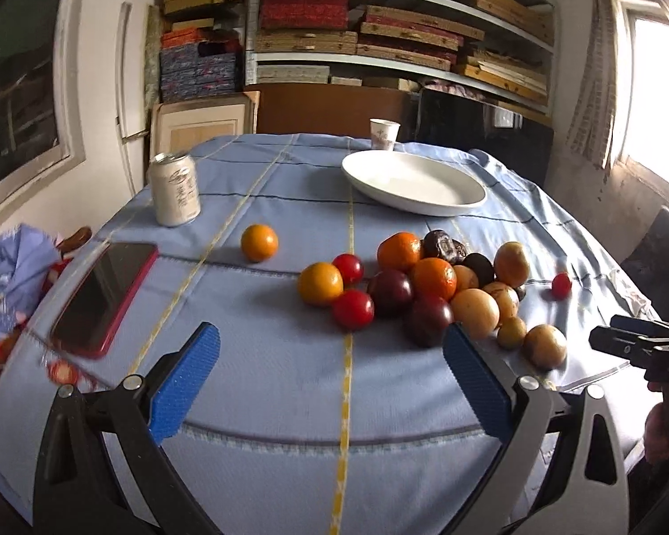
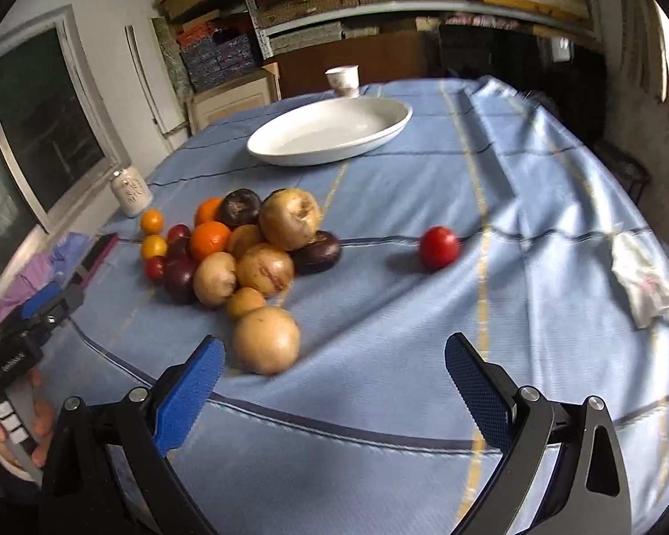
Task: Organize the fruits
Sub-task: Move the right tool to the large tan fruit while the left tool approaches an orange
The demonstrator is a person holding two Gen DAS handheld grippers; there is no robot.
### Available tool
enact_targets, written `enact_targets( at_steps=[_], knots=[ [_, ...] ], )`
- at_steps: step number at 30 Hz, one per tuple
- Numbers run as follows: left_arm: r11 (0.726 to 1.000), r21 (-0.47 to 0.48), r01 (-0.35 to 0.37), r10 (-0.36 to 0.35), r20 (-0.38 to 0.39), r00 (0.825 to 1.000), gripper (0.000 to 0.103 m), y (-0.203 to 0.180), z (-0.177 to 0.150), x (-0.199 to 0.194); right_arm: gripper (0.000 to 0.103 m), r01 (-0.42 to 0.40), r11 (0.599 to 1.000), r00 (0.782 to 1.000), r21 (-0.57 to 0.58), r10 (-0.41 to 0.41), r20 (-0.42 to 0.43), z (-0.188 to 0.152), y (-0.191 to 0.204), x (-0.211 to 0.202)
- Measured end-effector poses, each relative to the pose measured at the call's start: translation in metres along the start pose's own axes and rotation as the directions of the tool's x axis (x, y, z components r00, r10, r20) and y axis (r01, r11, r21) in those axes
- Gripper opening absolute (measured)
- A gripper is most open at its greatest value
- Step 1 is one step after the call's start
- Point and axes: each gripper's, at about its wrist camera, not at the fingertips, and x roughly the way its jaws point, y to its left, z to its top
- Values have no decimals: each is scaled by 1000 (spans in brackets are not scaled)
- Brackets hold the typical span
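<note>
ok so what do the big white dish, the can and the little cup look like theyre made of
White dish: likely glazed ceramic, going by its smooth glossy rim, though melamine can't be ruled out. Can: thin metal, probably aluminium, with a shiny rolled top rim and printed white wrap. Cup: looks like paper, matte white with a faint print and tapered walls.

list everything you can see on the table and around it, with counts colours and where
white dish: 1, white, empty, far middle of table
fruit pile: mixed orange, red, dark purple and tan, near middle; exact count unclear
lone orange fruit: 1, left of pile
lone red fruit: 1, right of pile
can: 1, white, far left
phone: 1, red case, left edge
paper cup: 1, white, behind dish
tablecloth: 1, light blue
shelves: stacked boards, back wall
left gripper: blue pads, open
right gripper: blue pads, open
</note>
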Motion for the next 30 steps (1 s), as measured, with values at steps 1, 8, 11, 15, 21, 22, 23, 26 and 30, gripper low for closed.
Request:
enact_targets(
  at_steps=[1,8,11,15,21,22,23,26,30],
  knots=[
    [1000,5,2,-2,-22,1000,98,0,3,6,100,-23,1000,999,5,23,-36,2,0,6],
    [1000,14,-5,6,-105,994,98,5,8,42,100,-34,999,990,4,35,-137,12,2,33],
    [1000,23,-6,10,-138,990,98,4,5,51,100,-81,996,981,49,88,-172,11,-2,42],
    [1000,30,-8,12,-113,994,98,3,3,48,100,-80,996,990,29,83,-116,12,2,39],
    [999,34,-27,31,-102,994,98,1,0,45,99,-54,998,987,-37,47,-152,18,19,48],
    [999,34,-20,23,-100,995,98,1,0,44,97,-55,998,986,-40,48,-159,19,22,50],
    [999,33,-12,15,-99,995,98,2,0,44,93,-49,998,985,-49,40,-167,20,23,51],
    [1000,20,-11,13,-112,994,98,3,0,46,84,-14,991,981,-130,-11,-192,22,35,58],
    [1000,-7,3,-4,-116,993,98,8,0,48,75,33,976,982,-215,-72,-177,18,44,61]
  ],
)
